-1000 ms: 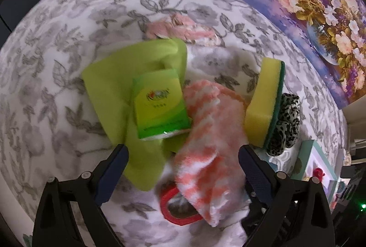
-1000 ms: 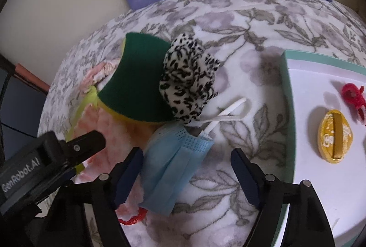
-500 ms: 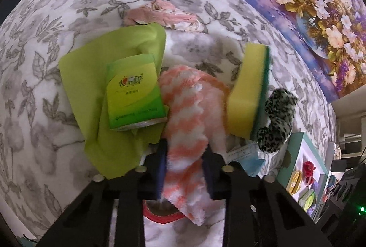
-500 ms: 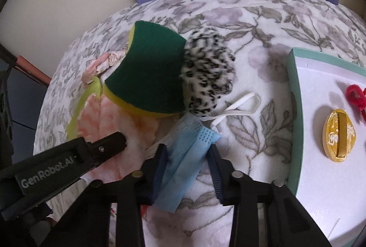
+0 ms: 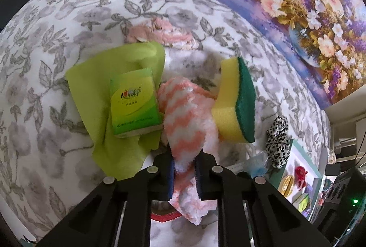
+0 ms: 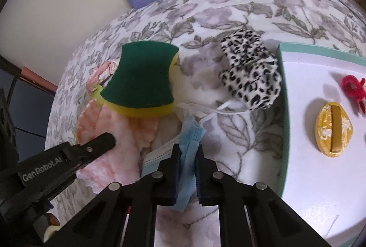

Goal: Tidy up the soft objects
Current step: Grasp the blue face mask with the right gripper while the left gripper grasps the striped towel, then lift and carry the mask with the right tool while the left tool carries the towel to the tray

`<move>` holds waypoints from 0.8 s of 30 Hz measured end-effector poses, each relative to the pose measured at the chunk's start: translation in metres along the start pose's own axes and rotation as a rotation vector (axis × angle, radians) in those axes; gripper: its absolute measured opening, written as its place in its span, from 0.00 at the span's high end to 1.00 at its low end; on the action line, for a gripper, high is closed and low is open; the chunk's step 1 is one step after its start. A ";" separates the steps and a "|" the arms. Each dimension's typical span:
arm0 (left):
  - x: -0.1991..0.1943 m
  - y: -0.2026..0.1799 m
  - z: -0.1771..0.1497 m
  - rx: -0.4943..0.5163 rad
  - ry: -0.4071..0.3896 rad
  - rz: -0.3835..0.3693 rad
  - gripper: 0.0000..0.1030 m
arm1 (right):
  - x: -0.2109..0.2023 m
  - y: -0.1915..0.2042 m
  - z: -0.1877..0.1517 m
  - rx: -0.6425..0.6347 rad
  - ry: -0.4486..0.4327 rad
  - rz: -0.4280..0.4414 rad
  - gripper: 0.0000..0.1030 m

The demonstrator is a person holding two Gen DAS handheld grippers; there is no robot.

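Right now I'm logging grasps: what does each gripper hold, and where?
The left gripper is closing on the pink-and-white fuzzy cloth near its lower end. The right gripper is closing on the blue face mask across its bunched pleated body.

Coral-white zigzag cloth [image 5: 187, 114]; yellow-green sponge [image 5: 235, 100]; leopard-print scrunchie [image 6: 251, 73]; blue mask [image 6: 188, 151].

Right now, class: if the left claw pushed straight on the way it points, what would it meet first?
The left claw is closing on the pink-and-white striped cloth, which already lies between its fingers and stretches ahead. Beyond that come the tissue pack and sponge on either side, though depth is uncertain.
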State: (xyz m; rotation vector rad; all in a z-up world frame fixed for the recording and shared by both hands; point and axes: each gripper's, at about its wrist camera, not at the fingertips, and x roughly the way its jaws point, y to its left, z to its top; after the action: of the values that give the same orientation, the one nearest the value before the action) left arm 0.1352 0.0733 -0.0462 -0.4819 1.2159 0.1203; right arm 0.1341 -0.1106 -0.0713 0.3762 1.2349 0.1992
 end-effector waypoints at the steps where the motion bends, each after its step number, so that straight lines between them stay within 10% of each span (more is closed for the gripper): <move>1: -0.003 0.000 0.001 -0.001 -0.008 -0.003 0.86 | -0.002 -0.001 0.000 0.002 -0.001 -0.001 0.89; 24: -0.103 -0.002 0.007 0.006 -0.269 -0.066 0.86 | -0.062 -0.010 0.008 0.012 -0.091 0.051 0.91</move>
State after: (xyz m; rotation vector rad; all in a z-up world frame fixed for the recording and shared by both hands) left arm 0.1057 0.0917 0.0513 -0.4835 0.9357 0.1207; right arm 0.1207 -0.1428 -0.0182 0.4228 1.1376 0.2163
